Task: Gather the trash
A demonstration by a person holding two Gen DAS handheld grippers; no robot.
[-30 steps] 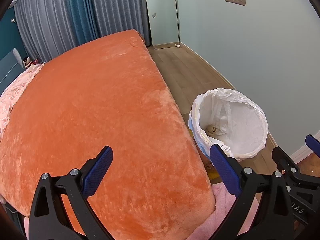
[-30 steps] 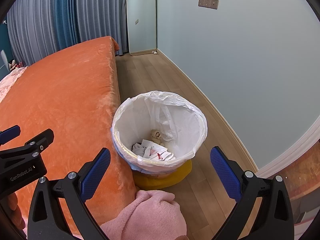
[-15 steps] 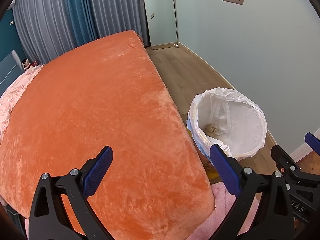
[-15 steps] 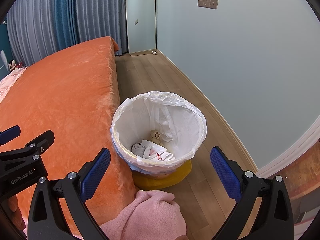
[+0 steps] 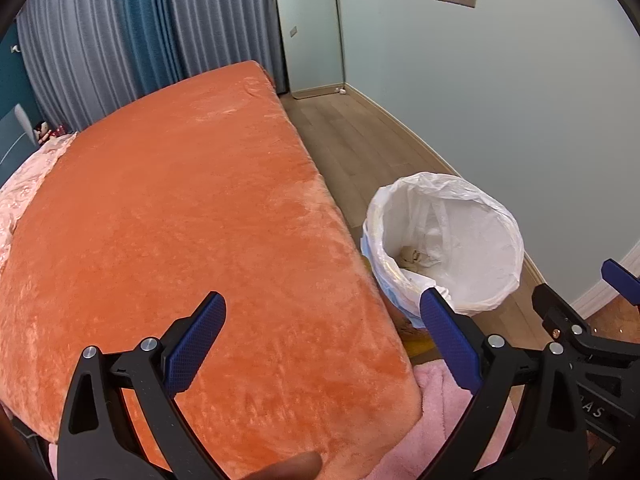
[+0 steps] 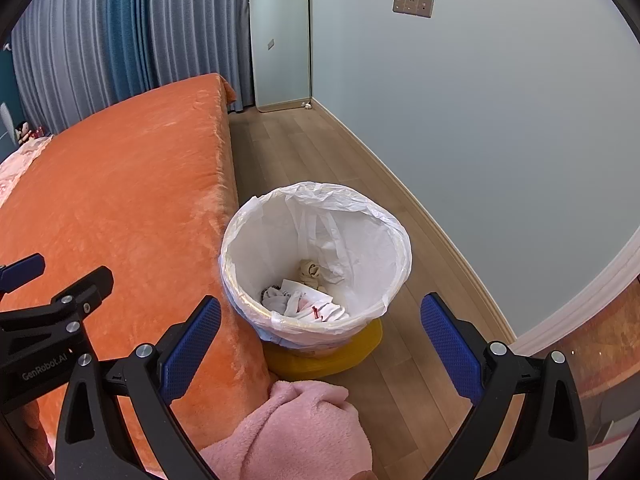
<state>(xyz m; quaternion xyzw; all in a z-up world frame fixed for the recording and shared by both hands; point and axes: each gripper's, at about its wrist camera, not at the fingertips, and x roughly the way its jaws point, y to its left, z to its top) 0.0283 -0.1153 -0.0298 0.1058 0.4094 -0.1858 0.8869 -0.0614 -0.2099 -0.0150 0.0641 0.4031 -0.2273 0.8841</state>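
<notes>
A yellow trash bin lined with a white plastic bag [image 6: 360,220] stands on the wood floor beside the bed; it also shows in the left wrist view [image 5: 472,216]. Inside lie crumpled white paper [image 6: 308,304] and a beige wad [image 6: 310,270]. My right gripper [image 6: 320,344] is open and empty, held above the bin's near rim. My left gripper [image 5: 324,344] is open and empty over the corner of the orange bed cover [image 5: 180,208]. Each gripper shows at the edge of the other's view.
The orange bed [image 6: 112,184] fills the left. A pale blue wall [image 6: 500,120] and white skirting run along the right. A mirror [image 6: 280,36] leans in the far corner by grey and blue curtains [image 6: 120,32]. Pink fleece [image 6: 296,428] lies below the grippers.
The left gripper's view has shifted slightly; the bed and bin sit a little lower and further left in its frame. The right gripper has hardly moved. Both stay open.
</notes>
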